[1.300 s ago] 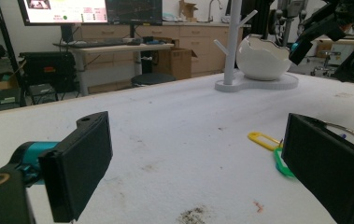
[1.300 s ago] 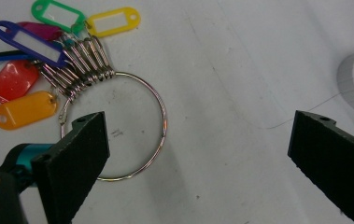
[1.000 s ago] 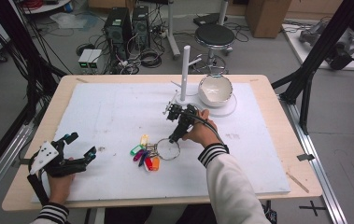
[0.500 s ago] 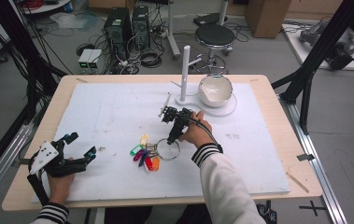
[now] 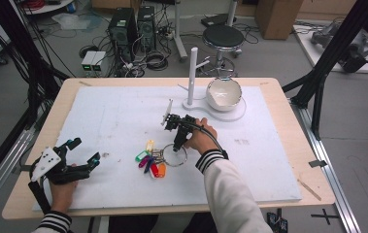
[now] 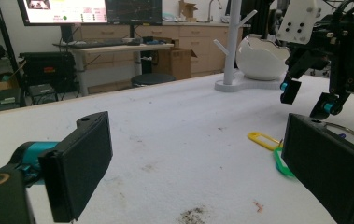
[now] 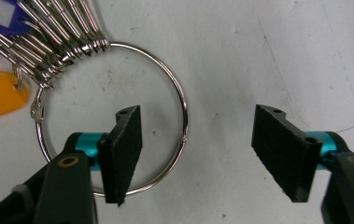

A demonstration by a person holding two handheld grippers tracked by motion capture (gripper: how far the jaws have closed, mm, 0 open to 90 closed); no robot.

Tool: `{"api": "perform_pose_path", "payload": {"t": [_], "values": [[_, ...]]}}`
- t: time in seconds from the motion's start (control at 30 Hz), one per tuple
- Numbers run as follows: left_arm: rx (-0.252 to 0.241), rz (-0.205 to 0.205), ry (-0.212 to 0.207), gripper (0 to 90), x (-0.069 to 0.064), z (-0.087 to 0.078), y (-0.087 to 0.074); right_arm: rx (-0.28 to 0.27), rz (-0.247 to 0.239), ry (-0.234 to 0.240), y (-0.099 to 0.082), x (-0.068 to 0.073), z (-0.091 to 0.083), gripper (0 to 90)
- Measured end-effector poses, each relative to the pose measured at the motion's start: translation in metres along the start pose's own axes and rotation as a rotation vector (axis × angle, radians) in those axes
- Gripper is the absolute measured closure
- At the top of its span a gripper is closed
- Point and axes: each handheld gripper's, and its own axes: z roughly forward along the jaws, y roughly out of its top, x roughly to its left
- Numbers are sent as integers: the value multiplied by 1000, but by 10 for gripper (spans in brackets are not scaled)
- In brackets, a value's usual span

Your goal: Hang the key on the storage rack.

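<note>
A large metal key ring [image 7: 184, 109] lies flat on the white mat [image 5: 269, 160], with several keys and coloured tags [image 5: 148, 162] bunched on its left side. My right gripper [image 7: 198, 144] points down over it. One jaw stands inside the ring and the other outside, with the ring's wire between them, untouched. Its jaws have just been closing and are still apart. In the high view this right gripper [image 5: 176, 145] is above the ring [image 5: 175, 155]. My left gripper [image 5: 85, 150] rests open near the mat's front left, holding nothing.
A white peg stand [image 5: 192, 73] and a white bowl [image 5: 224, 94] share a base at the back of the mat. The left gripper view looks across the mat to the yellow tag [image 6: 263, 138], the green tag [image 6: 282, 163] and the right gripper [image 6: 310, 100].
The right hand has edged slightly left and toward the ring. The left gripper has stayed where it was.
</note>
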Motion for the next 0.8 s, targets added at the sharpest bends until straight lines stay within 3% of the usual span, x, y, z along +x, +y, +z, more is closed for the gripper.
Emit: {"api": "perform_pose_path", "payload": {"t": [0.4,0.73,0.8], "values": [[1,1,1,91,0,0,0,31,-18,-19,-1,2,1,504],[-1,1,2,91,0,0,0,44,-31,-3,0,4,3,623],[1,1,1,91,0,0,0,49,-12,5,-1,4,2,645]]}}
